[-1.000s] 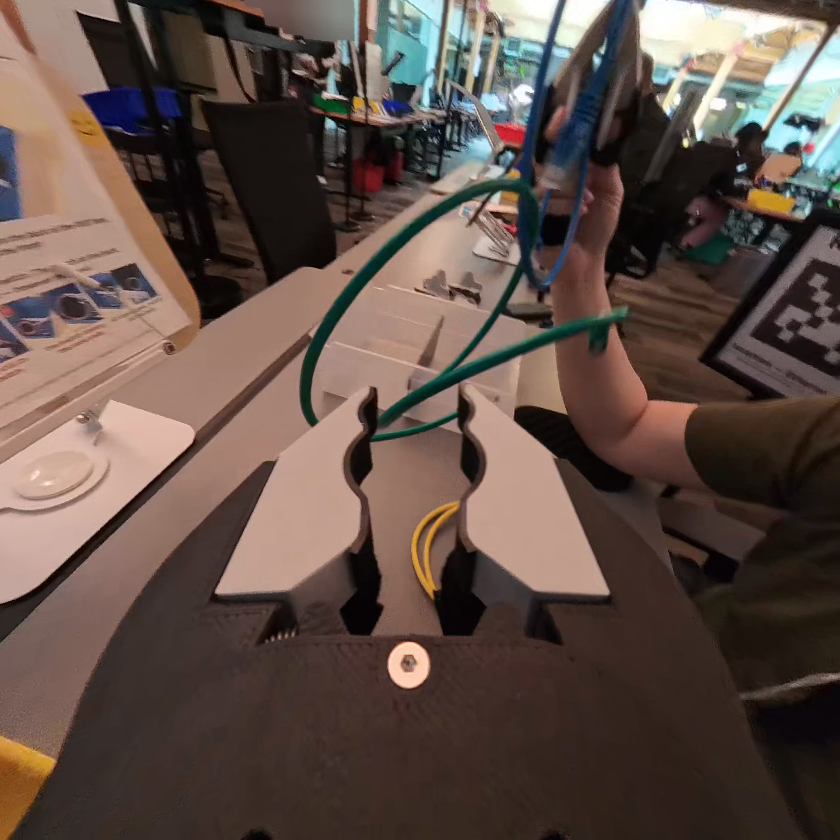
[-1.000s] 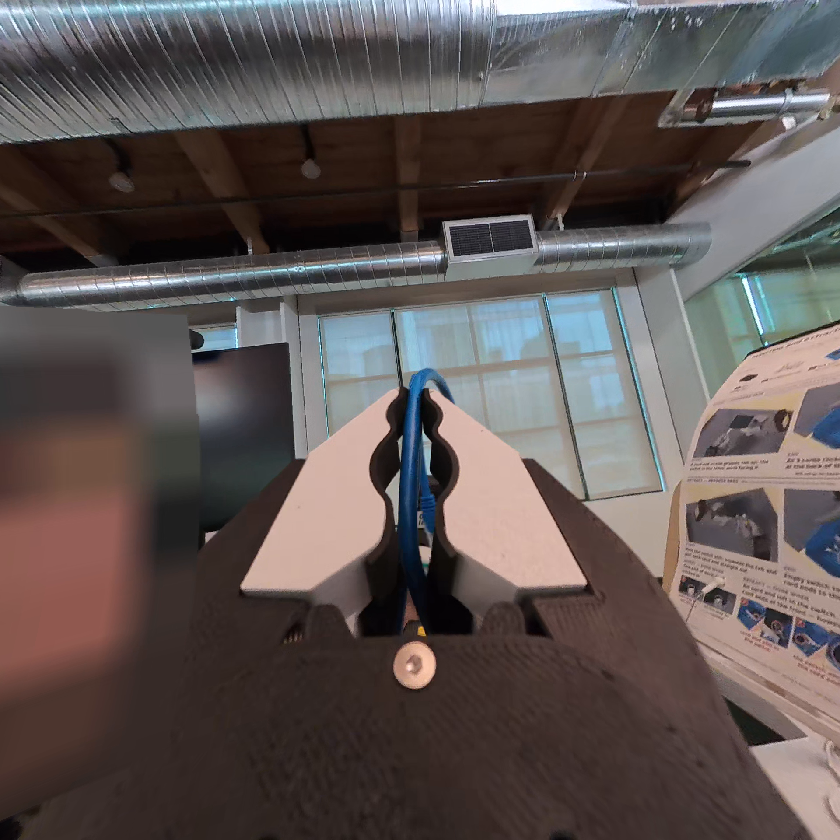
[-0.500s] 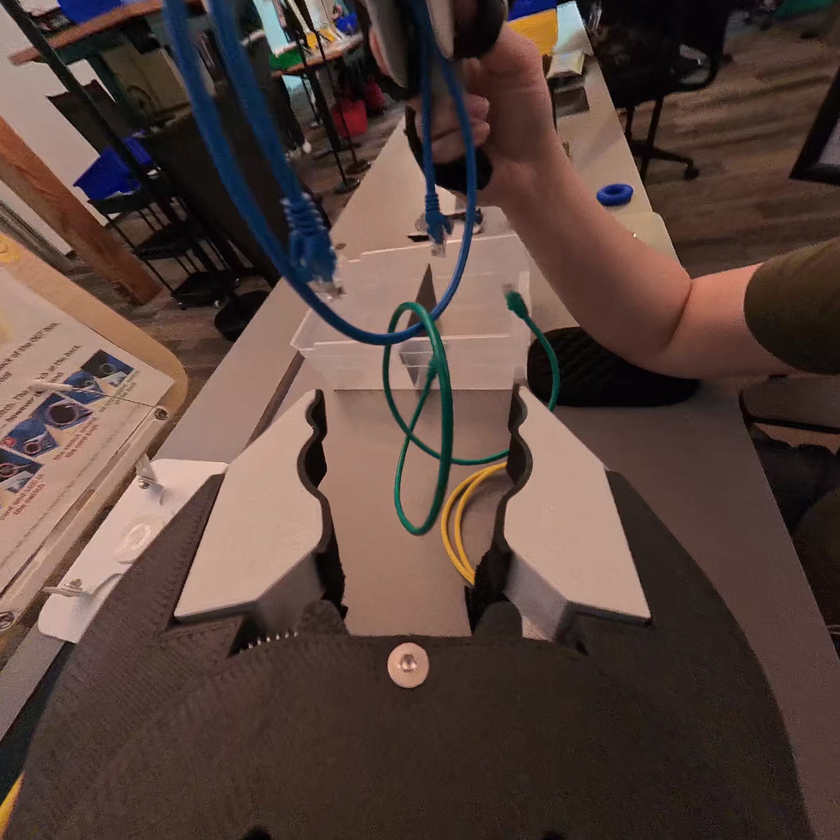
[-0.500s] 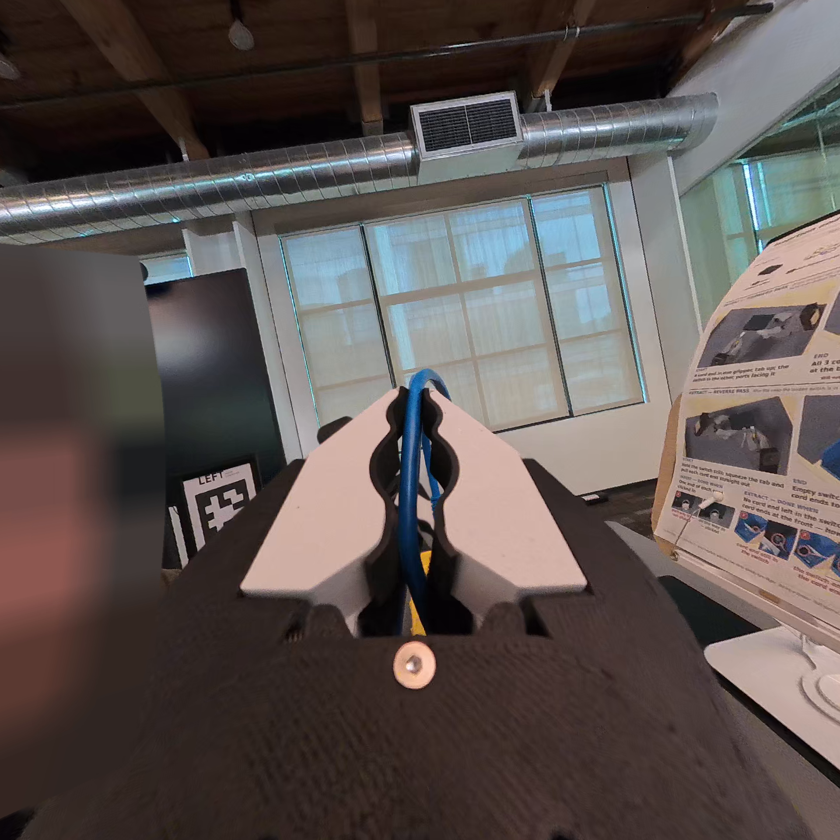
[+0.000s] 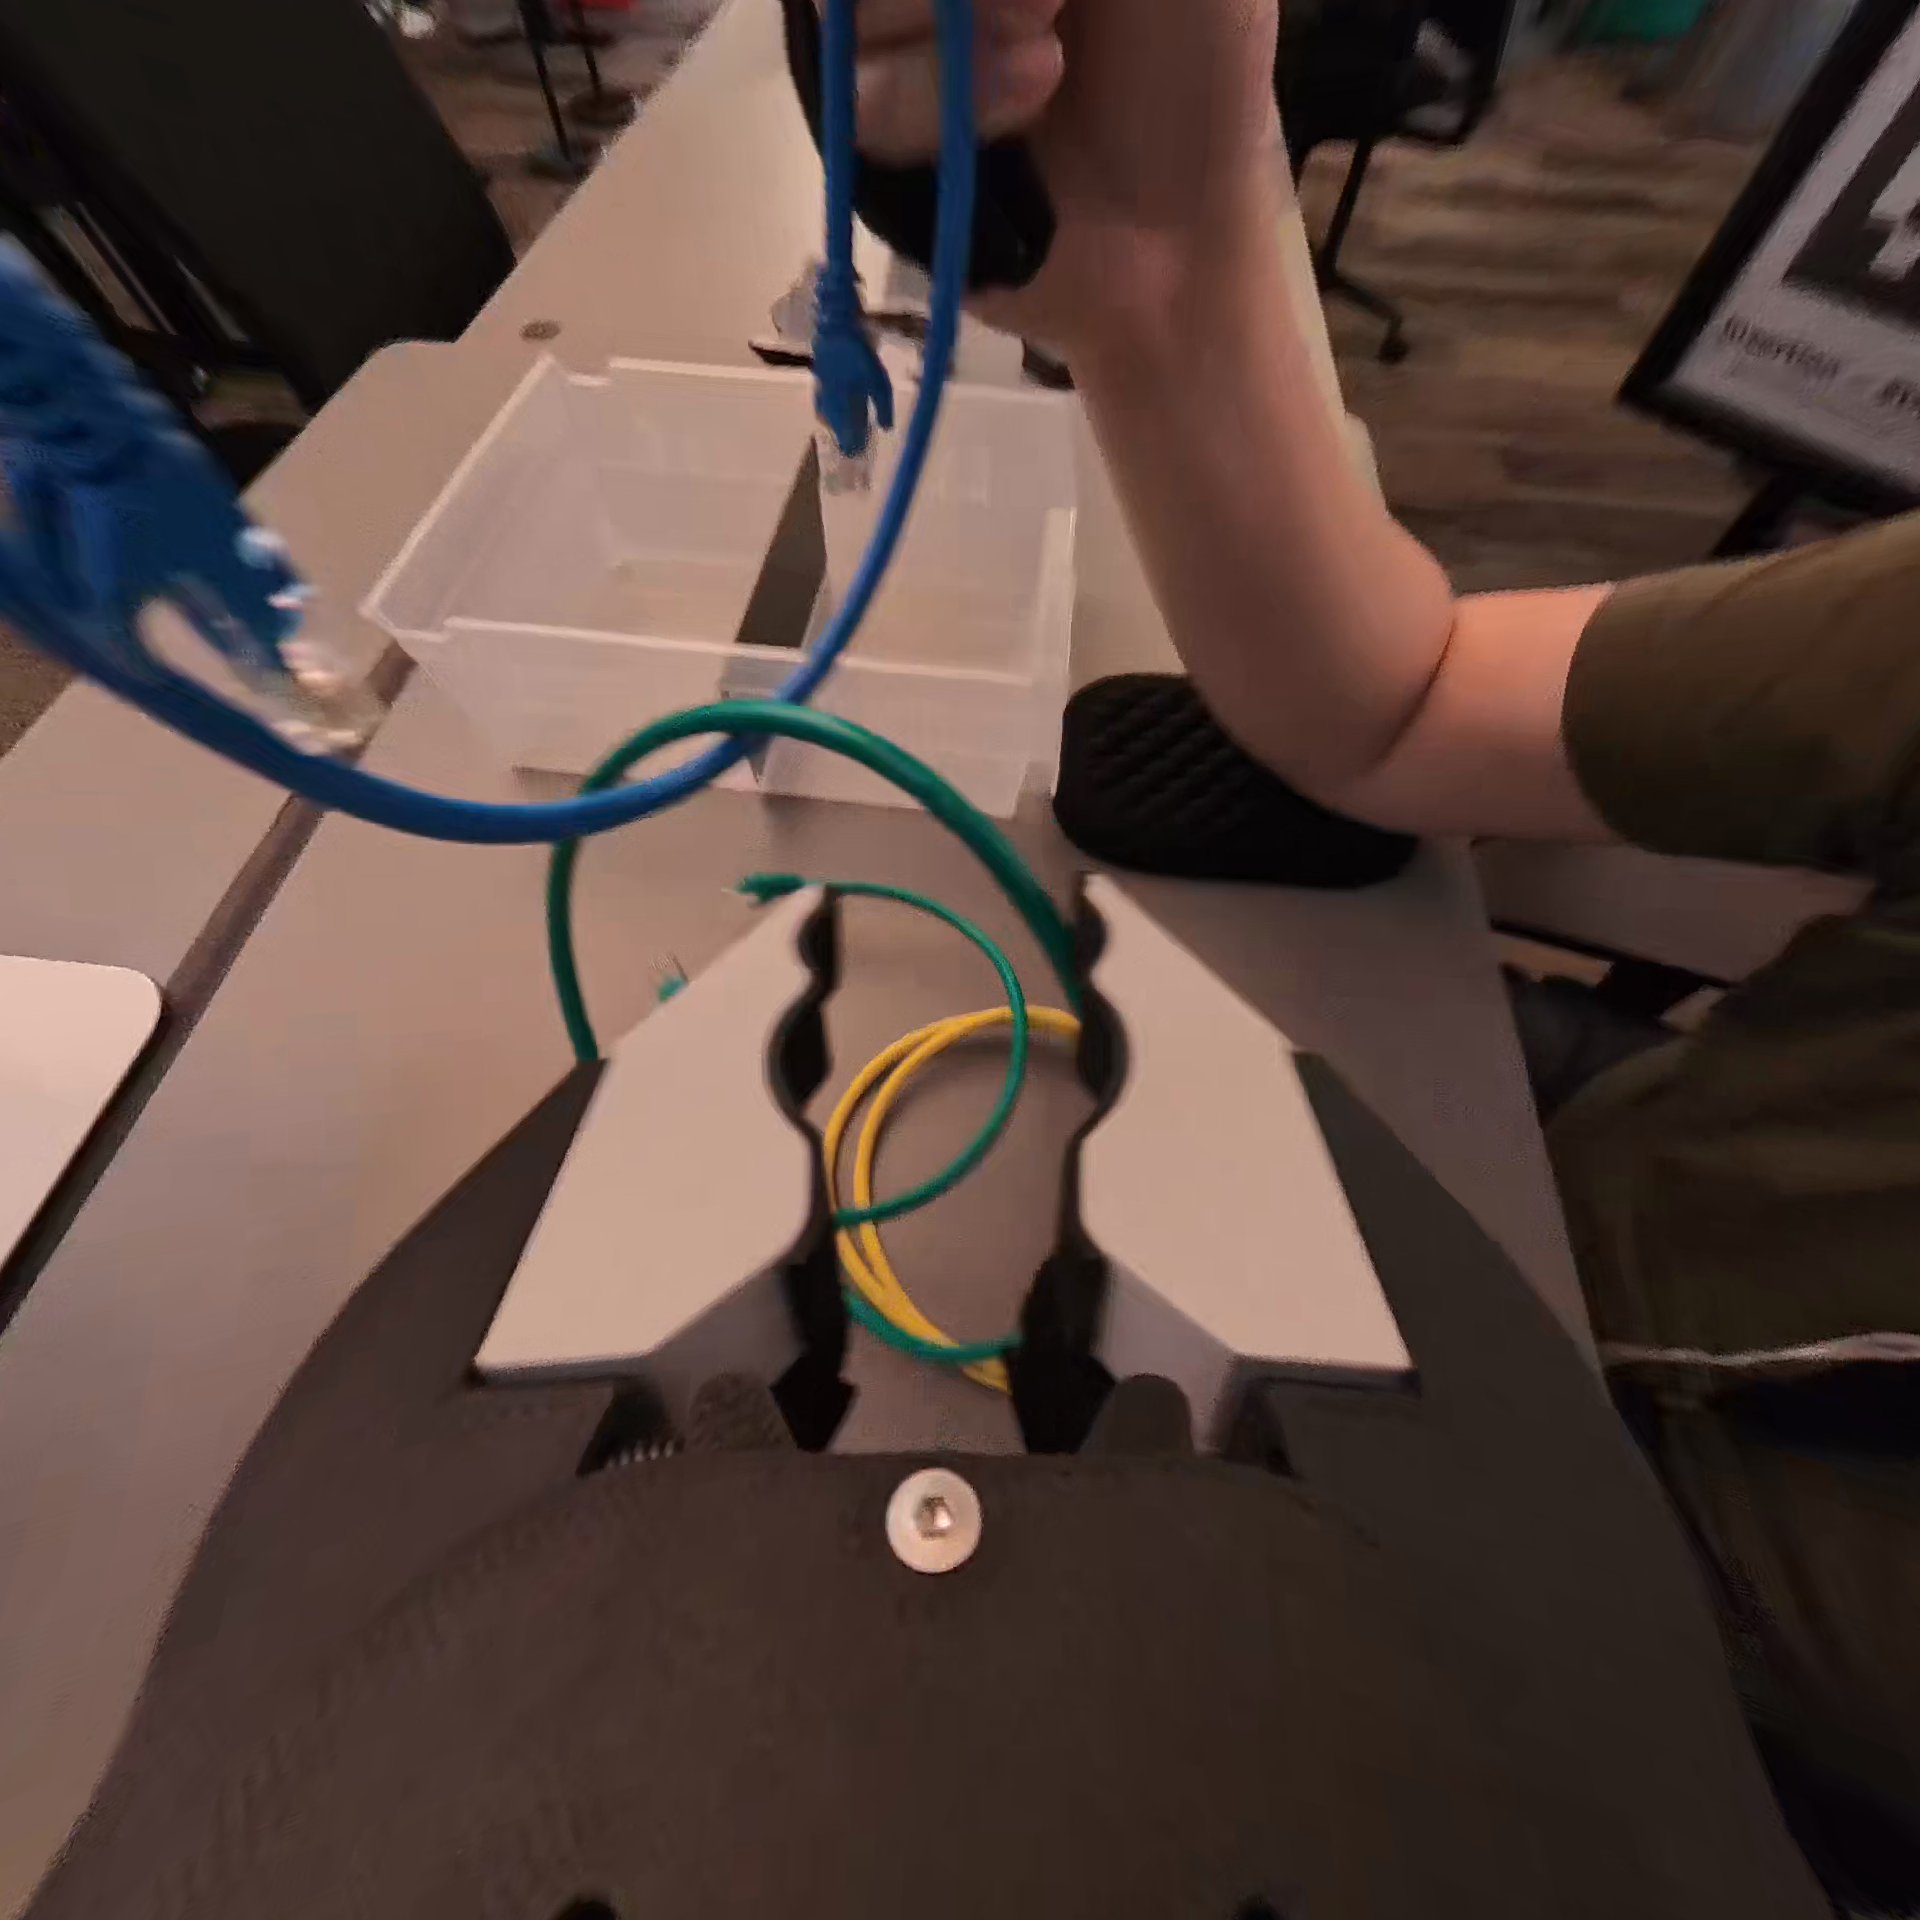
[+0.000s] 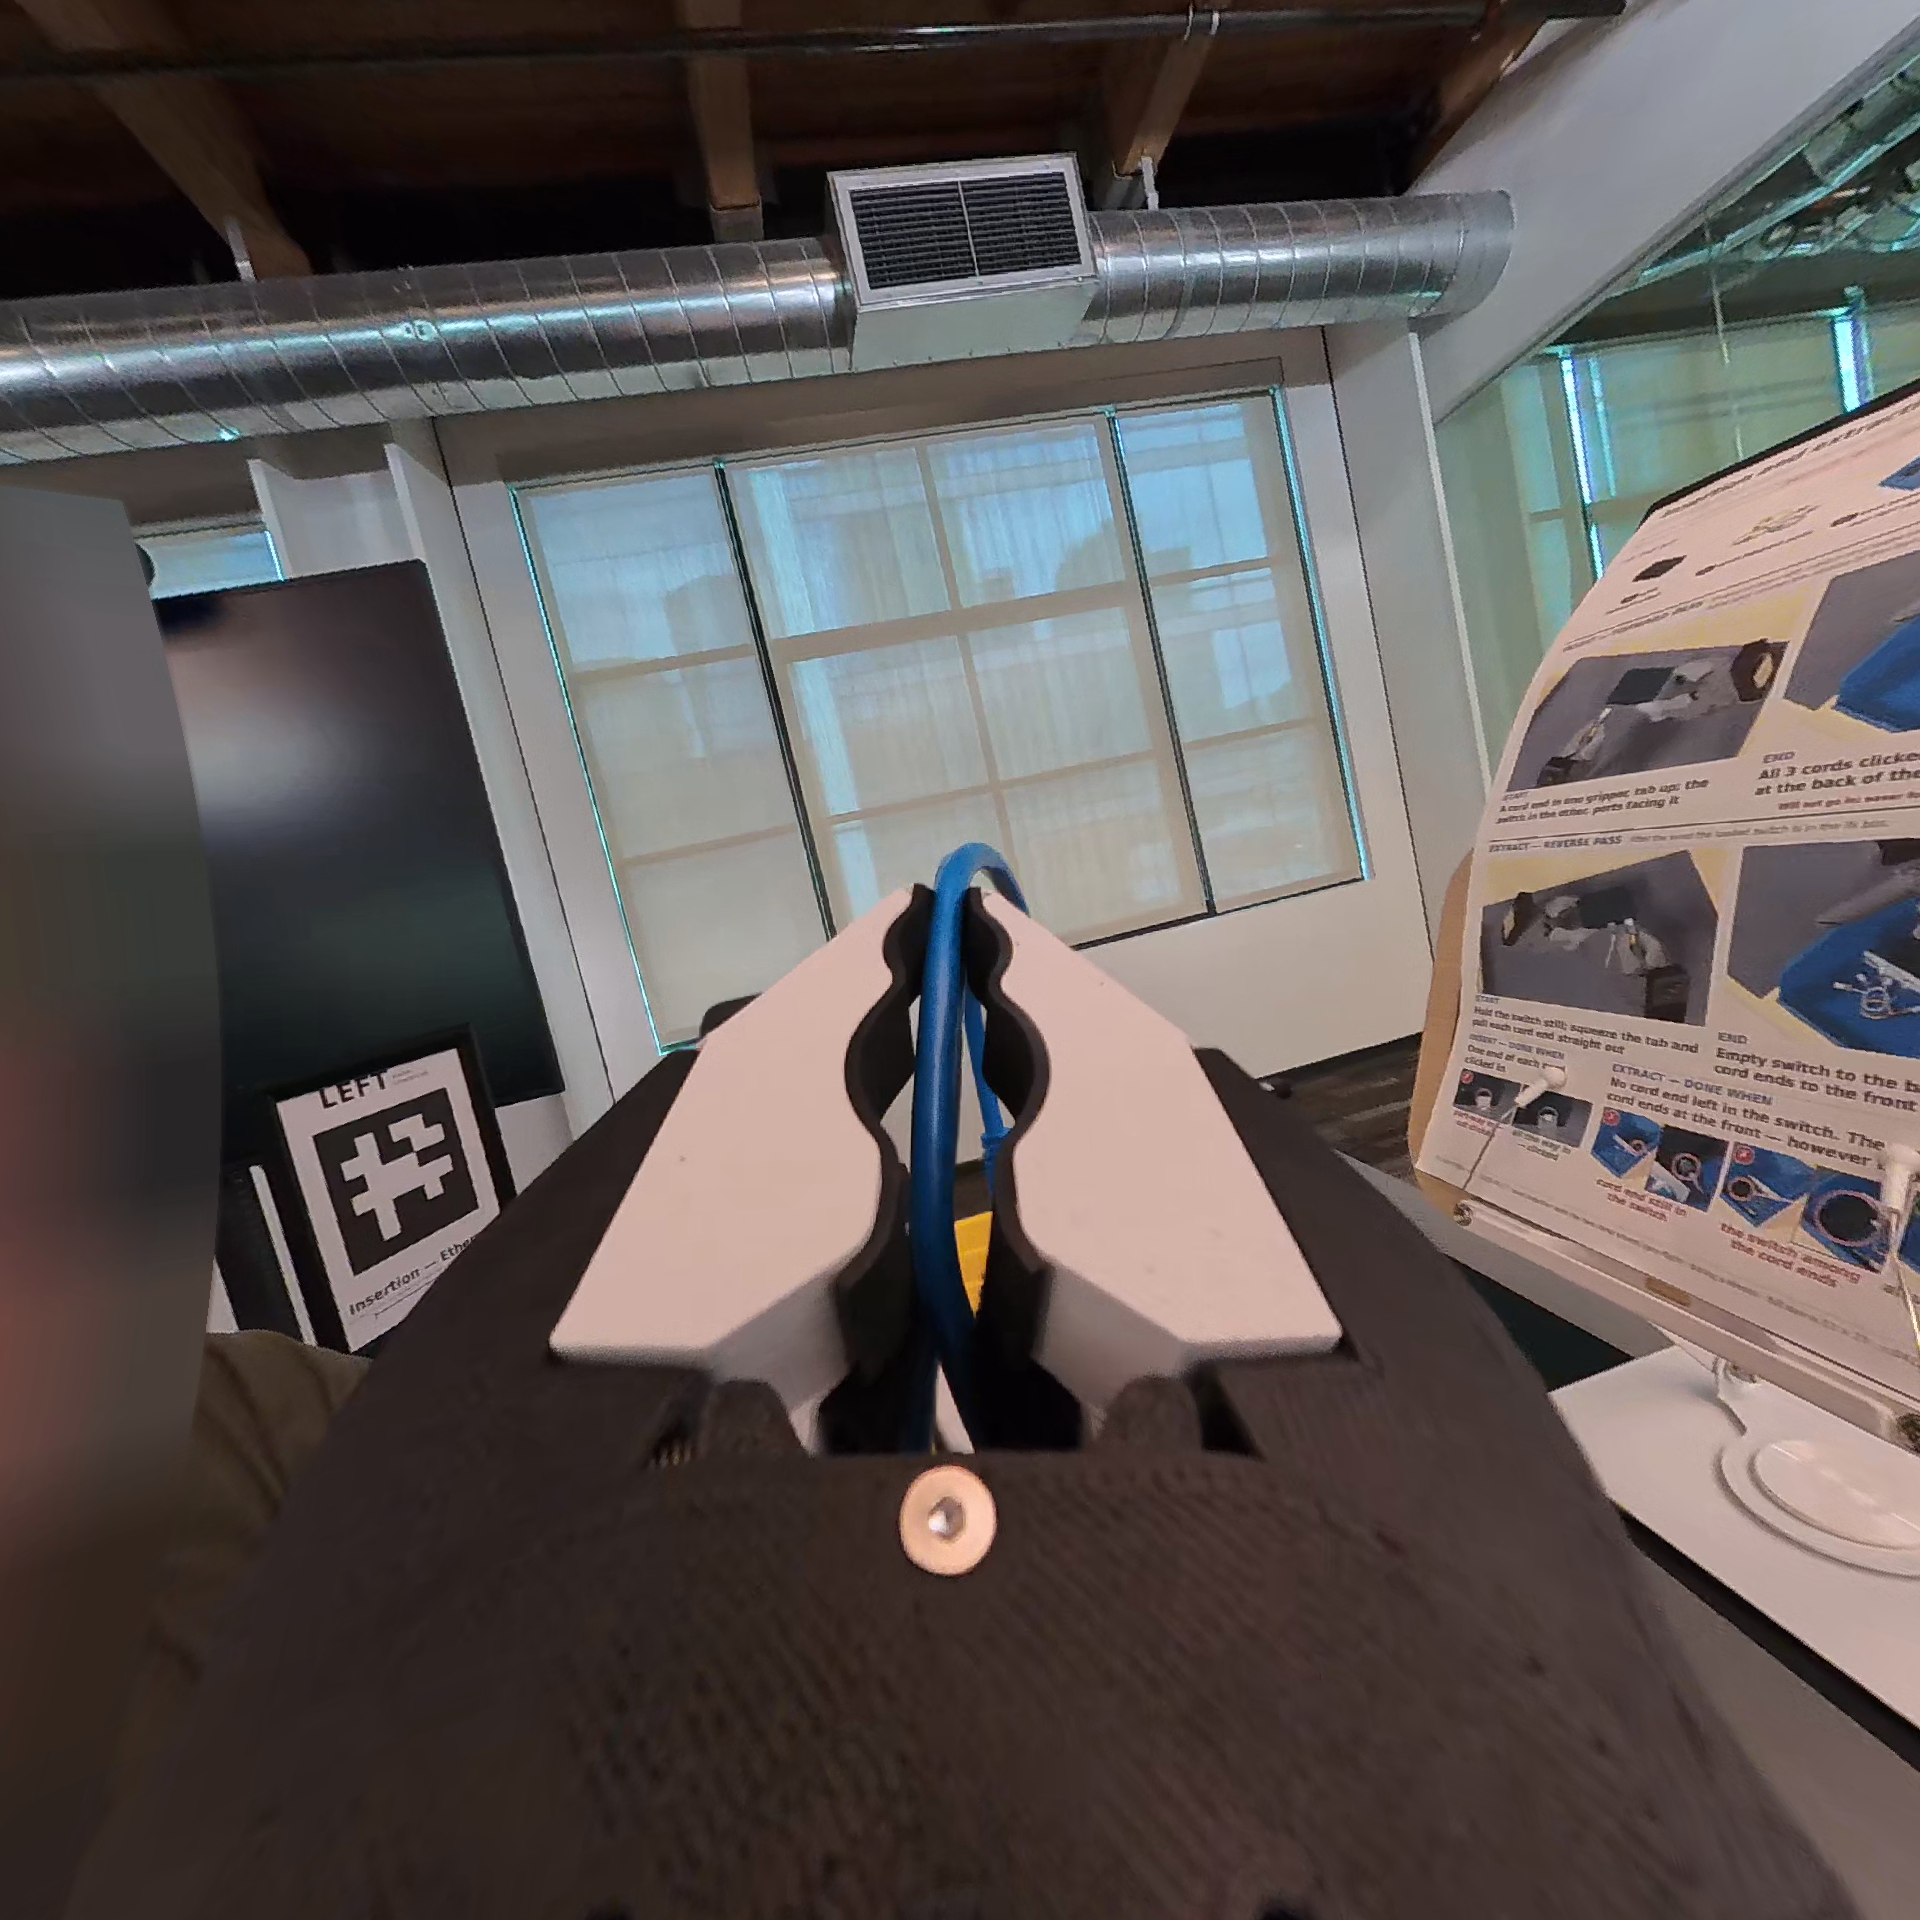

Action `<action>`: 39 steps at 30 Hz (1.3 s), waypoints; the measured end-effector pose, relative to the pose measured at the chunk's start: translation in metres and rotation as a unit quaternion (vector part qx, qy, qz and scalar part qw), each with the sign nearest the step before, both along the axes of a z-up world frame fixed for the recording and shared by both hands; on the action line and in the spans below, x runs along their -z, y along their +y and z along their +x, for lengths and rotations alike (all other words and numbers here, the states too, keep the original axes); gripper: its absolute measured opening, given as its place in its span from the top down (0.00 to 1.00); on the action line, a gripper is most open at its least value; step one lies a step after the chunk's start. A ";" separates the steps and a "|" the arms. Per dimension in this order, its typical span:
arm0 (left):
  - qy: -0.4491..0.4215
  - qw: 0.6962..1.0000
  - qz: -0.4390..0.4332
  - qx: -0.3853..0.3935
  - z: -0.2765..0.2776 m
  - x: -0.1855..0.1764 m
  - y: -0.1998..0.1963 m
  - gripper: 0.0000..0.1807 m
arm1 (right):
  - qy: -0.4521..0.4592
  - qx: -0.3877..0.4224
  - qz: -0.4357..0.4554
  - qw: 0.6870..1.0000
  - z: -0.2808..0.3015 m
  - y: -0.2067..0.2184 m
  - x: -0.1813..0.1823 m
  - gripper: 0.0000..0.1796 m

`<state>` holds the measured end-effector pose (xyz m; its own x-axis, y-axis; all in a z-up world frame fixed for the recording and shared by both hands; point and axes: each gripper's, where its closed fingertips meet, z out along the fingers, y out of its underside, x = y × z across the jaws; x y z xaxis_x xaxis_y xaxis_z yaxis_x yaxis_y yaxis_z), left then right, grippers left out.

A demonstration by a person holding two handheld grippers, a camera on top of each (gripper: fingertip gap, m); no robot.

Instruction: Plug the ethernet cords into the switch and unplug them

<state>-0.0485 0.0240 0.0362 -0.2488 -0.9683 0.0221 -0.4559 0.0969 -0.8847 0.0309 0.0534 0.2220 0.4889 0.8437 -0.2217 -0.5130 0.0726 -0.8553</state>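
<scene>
Blue cord (image 6: pixel 940 1091) is pinched in the right claw (image 6: pixel 961 909), held high above the table (image 5: pixel 343 1091). The left claw (image 5: pixel 951 914) gapes empty over green cord (image 5: pixel 831 727) and yellow cord (image 5: pixel 862 1122). Best to lower gently, keeping one blue plug (image 5: pixel 847 384) free; no switch in sight.

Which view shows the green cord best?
Left wrist view: the green cord arcs over the table and coils with the yellow cord between the open left claw. Right wrist view shows none of it.
</scene>
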 end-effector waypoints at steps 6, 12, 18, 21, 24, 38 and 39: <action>0.052 0.992 0.113 -0.031 0.000 0.024 0.017 0.97 | -0.006 0.020 -0.019 1.000 0.000 0.010 0.007 0.97; 0.051 0.986 0.142 -0.075 -0.003 0.025 0.038 0.94 | -0.001 0.014 -0.027 1.000 -0.003 0.012 0.009 0.97; 0.096 0.983 0.131 -0.081 0.003 0.048 0.042 0.86 | -0.010 0.021 -0.034 0.999 -0.014 0.015 0.013 0.97; 0.066 0.987 0.128 -0.076 0.008 0.041 0.041 1.00 | -0.014 0.016 -0.039 0.999 -0.018 0.017 0.016 0.97; 0.020 0.992 0.105 -0.062 0.007 0.017 0.031 1.00 | -0.037 0.063 -0.051 0.996 -0.010 0.031 0.025 0.98; -0.315 0.946 0.015 -0.077 -0.111 -0.170 0.024 1.00 | -0.291 0.139 -0.313 0.893 -0.024 0.130 0.205 0.97; -0.329 0.941 0.014 -0.082 -0.126 -0.179 0.026 1.00 | -0.310 0.149 -0.325 0.881 -0.022 0.134 0.219 0.97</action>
<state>-0.1744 0.0496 0.2154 -0.0475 -0.9928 -0.1100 0.1783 0.0999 -0.9789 0.0088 0.1878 0.0030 0.8644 0.4504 -0.2236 0.0260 -0.4841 -0.8746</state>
